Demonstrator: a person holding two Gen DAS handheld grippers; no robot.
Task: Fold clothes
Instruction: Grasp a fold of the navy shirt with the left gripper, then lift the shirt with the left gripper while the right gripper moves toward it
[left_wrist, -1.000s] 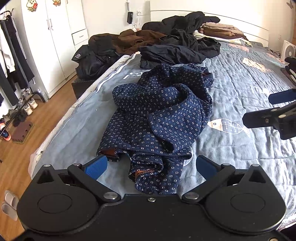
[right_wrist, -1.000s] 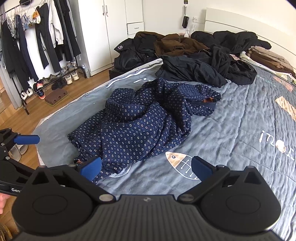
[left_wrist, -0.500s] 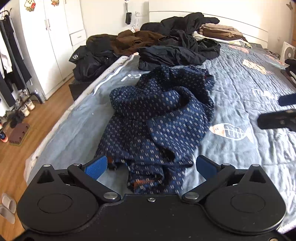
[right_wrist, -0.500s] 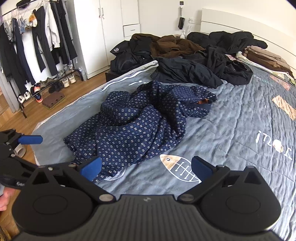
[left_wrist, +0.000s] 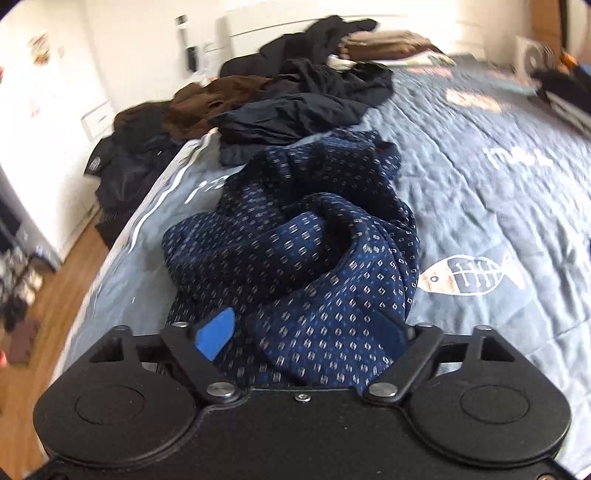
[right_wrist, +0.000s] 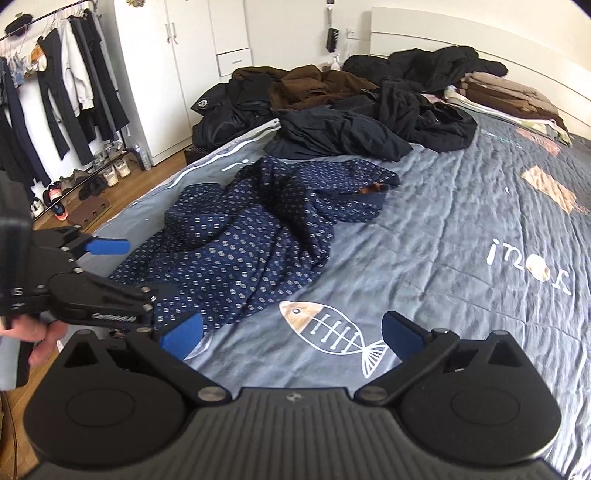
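the bed (right_wrist: 461, 236) wore a grey-blue quilted cover with a printed fish skeleton (right_wrist: 332, 328) and pale lettering (right_wrist: 528, 266); the navy patterned garment (right_wrist: 240, 236) lay crumpled on its near left part, well short of the black and brown clothes (right_wrist: 351, 107) heaped by the white headboard (right_wrist: 443, 29); the left gripper (left_wrist: 306, 332) sat at the garment's near edge, jaws spread, with cloth bunched between its blue pads (left_wrist: 216, 330) and hiding the right one; the right gripper (right_wrist: 291, 332) hung released over the fish print, gripping nothing; beyond the bed were a wooden floor (right_wrist: 140, 184), white wardrobes (right_wrist: 177, 66), and a clothes rail (right_wrist: 44, 74) with shoes beneath.
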